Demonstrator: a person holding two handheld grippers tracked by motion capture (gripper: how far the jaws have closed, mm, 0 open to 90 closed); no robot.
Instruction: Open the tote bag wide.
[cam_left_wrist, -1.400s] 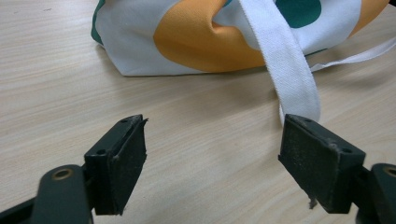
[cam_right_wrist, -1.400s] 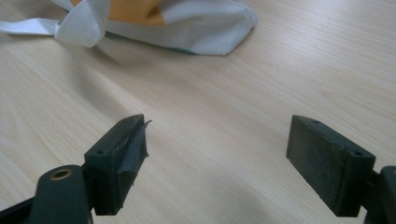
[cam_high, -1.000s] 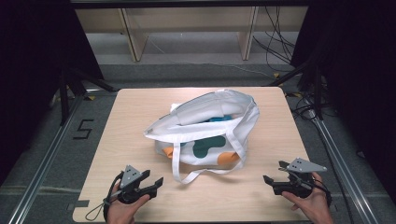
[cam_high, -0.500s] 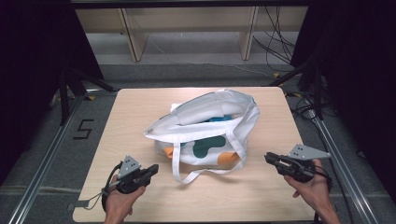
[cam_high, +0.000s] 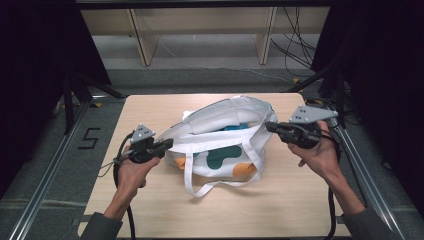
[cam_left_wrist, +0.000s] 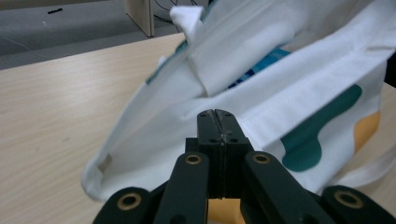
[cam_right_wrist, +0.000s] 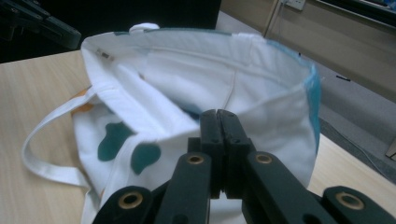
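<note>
1. Bag first: a white tote bag (cam_high: 225, 135) with teal and orange blotches lies on its side near the middle of the wooden table (cam_high: 150, 210), its mouth turned toward the person's right. One long strap (cam_high: 200, 185) trails in a loop onto the tabletop toward the person; something blue shows inside.

2. Left gripper (cam_high: 167, 144) sits at the bag's left end, tips touching or just beside the cloth. In the left gripper view its jaws are pressed together with no fabric visibly between them (cam_left_wrist: 217, 126), and the bag's hemmed edge (cam_left_wrist: 299, 93) runs just beyond them.

3. Right gripper (cam_high: 270, 126) is at the bag's open right end. In the right gripper view its jaws are likewise pressed together (cam_right_wrist: 219, 122) and point at the rim of the mouth (cam_right_wrist: 196, 42); whether they touch the cloth I cannot tell.

4. My reading is that the step in hand is to take hold of the bag at both ends, probably to open or straighten it. Neither tool can pinch while closed, so each should spread before it advances.

5. Aim for the doubled hem, not the single panel: the thicker band should slip less.

6. Close on one layer only at the mouth, or the bag is likely to be pinned shut.

7. Keep clear of the loose strap, which could snag a jaw.
</note>
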